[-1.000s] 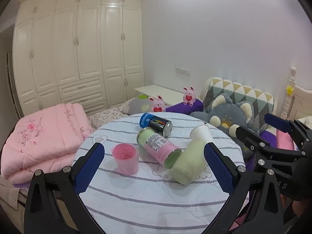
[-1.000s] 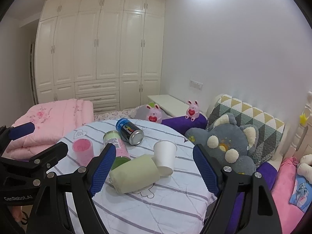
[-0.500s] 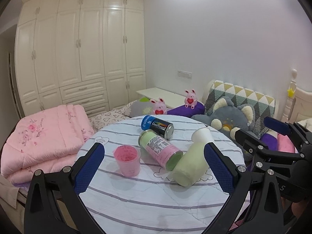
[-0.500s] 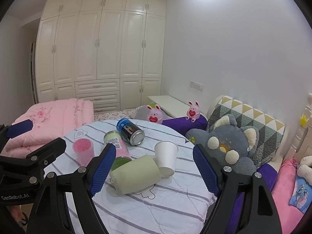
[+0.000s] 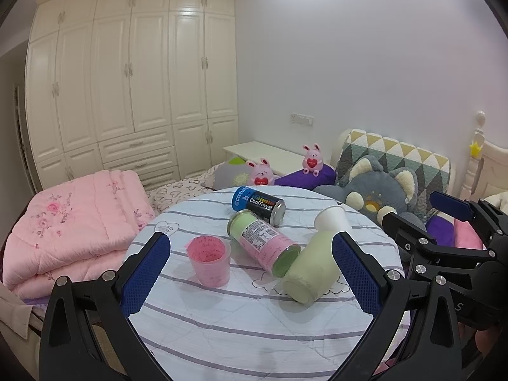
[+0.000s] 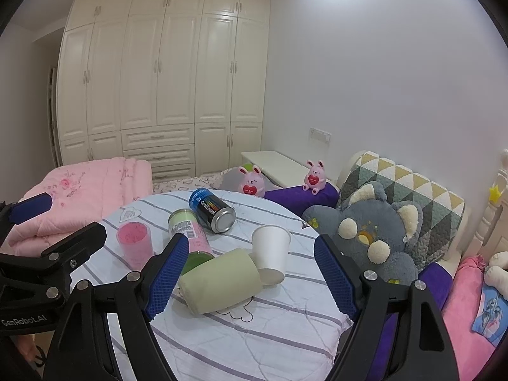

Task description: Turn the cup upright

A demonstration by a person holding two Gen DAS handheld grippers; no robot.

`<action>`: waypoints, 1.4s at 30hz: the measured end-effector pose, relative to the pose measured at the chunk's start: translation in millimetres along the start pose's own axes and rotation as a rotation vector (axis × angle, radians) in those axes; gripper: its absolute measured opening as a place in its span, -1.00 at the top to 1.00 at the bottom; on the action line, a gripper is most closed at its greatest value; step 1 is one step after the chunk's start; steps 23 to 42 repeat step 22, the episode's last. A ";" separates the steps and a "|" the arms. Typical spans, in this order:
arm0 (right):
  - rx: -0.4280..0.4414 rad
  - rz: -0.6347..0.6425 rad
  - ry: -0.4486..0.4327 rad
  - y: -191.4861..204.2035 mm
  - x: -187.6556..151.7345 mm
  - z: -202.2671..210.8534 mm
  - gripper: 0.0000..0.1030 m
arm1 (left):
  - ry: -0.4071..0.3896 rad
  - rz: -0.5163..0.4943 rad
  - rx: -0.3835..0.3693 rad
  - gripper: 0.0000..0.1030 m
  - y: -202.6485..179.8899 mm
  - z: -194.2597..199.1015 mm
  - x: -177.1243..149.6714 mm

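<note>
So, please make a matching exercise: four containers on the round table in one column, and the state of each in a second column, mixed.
Things:
1. pink cup
2. white paper cup
3. light green cup
4. CoolTowel can

States:
a. lying on its side, base toward the left wrist camera
b. lying on its side, metal end showing
c. standing upright, open mouth up
d. tipped over, rim facing up toward the right wrist camera

Pairs: 1-c, 2-d, 3-a, 4-b

Pink cup [image 5: 209,264]; pale-green cup [image 5: 309,272]; white cup [image 6: 270,253]; tablecloth [image 5: 241,327] white, seemingly grey-striped
</note>
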State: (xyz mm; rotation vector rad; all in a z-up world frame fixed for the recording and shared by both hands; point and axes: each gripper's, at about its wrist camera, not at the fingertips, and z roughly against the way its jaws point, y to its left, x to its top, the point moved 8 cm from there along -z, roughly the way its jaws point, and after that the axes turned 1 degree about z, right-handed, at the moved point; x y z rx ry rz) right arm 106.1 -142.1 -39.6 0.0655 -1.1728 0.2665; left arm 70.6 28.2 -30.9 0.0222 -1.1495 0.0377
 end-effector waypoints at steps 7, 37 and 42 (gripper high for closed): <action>0.003 -0.001 0.012 0.0 -1.1 -3.4 -0.60 | -0.014 0.009 0.006 -1.00 0.2 0.8 -0.8; -0.002 0.002 0.027 -0.4 -1.7 -11.1 -0.60 | 0.028 0.011 -0.008 -1.00 -1.3 -6.9 -5.6; -0.002 0.002 0.027 -0.4 -1.7 -11.1 -0.60 | 0.028 0.011 -0.008 -1.00 -1.3 -6.9 -5.6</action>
